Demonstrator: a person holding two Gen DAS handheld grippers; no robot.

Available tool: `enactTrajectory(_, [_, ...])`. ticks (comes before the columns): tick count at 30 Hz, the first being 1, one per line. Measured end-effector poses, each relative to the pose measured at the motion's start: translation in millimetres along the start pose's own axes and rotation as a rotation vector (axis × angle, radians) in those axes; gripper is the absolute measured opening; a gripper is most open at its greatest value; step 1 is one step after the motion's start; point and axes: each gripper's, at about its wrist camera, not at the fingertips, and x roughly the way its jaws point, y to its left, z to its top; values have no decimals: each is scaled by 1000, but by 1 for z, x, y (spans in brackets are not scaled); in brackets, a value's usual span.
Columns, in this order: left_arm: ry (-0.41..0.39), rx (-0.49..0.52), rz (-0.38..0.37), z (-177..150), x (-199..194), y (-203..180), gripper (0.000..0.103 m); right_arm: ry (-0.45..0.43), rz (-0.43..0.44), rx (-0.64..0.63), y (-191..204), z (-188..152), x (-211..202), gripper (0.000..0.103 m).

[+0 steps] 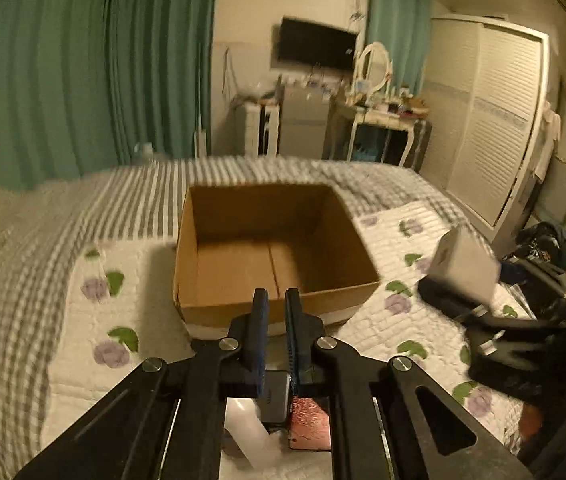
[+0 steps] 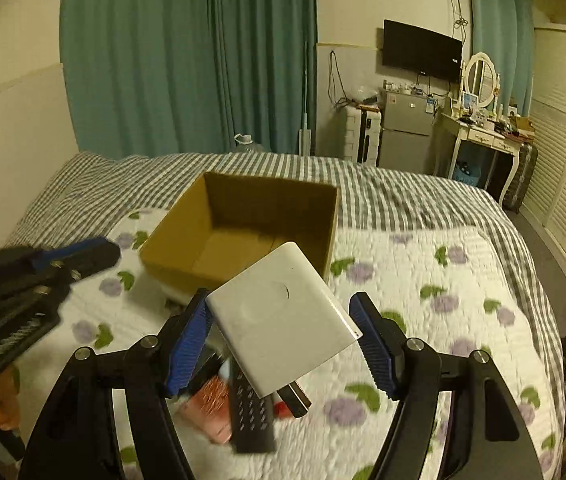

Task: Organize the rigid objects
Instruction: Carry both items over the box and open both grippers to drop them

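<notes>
An open, empty cardboard box (image 1: 275, 248) sits on the bed; it also shows in the right wrist view (image 2: 243, 224). My right gripper (image 2: 279, 312) is shut on a white box-shaped charger (image 2: 283, 320), held tilted above the quilt just short of the box's near wall. The charger (image 1: 465, 266) shows at the right in the left wrist view. My left gripper (image 1: 277, 300) is nearly closed with nothing between its blue pads, at the box's near wall. It shows at the left in the right wrist view (image 2: 83, 256).
Under the grippers on the floral quilt (image 2: 443, 300) lie a black remote (image 2: 253, 416), a pink glittery item (image 2: 211, 404), a grey device (image 1: 277, 396) and a clear bottle (image 1: 249, 428). A striped blanket (image 1: 43, 224) covers the far bed. A white wardrobe (image 1: 495, 120) stands at the right.
</notes>
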Motion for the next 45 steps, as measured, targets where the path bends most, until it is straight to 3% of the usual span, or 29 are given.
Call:
enactTrajectory(2, [28,-3,-3,-10,12,6,12,5,6,7,-5,-4,10,70])
enactTrajectory(3, [52,-9,22,-20,21,10,19,13,11,14,-7,-9,15,70])
enactTrajectory(4, [76,-21,44,-29,27,13,42,29,12,26,-10,-15,23,70])
enactTrajectory(5, [101,-41,64,-39,35,18,55,47,13,37,-12,-22,31,70])
enactTrajectory(6, [106,-68,88,-51,43,25,60,65,17,46,-14,-28,38,70])
enactTrajectory(10, [204,-87,121,-83,81,40,60,121,20,38,-13,-43,61,70])
enactTrajectory(15, [256,-147,15,-98,105,44,61,130,25,15,-10,-48,69,70])
enactTrajectory(17, [273,-94,47,-100,116,36,57,136,18,16,-10,-49,70,70])
enactTrajectory(18, [260,-71,65,-99,116,32,44,139,16,17,-11,-50,70,70])
enactTrajectory(21, [251,-71,43,-96,106,29,44,140,9,16,-11,-50,66,70])
enactTrajectory(27, [92,-40,28,-49,42,15,44,86,40,5,-2,-22,51,70])
enactTrajectory(31, [12,0,32,-6,26,7,44,39,84,31,2,10,49,70])
enactTrajectory(35, [-24,30,71,27,42,9,44,17,71,-22,10,40,66,70])
enactTrajectory(38, [-5,7,88,42,70,16,44,23,68,-38,9,52,86,69])
enactTrajectory(45, [28,-4,94,35,113,22,47,53,53,-32,0,55,138,70])
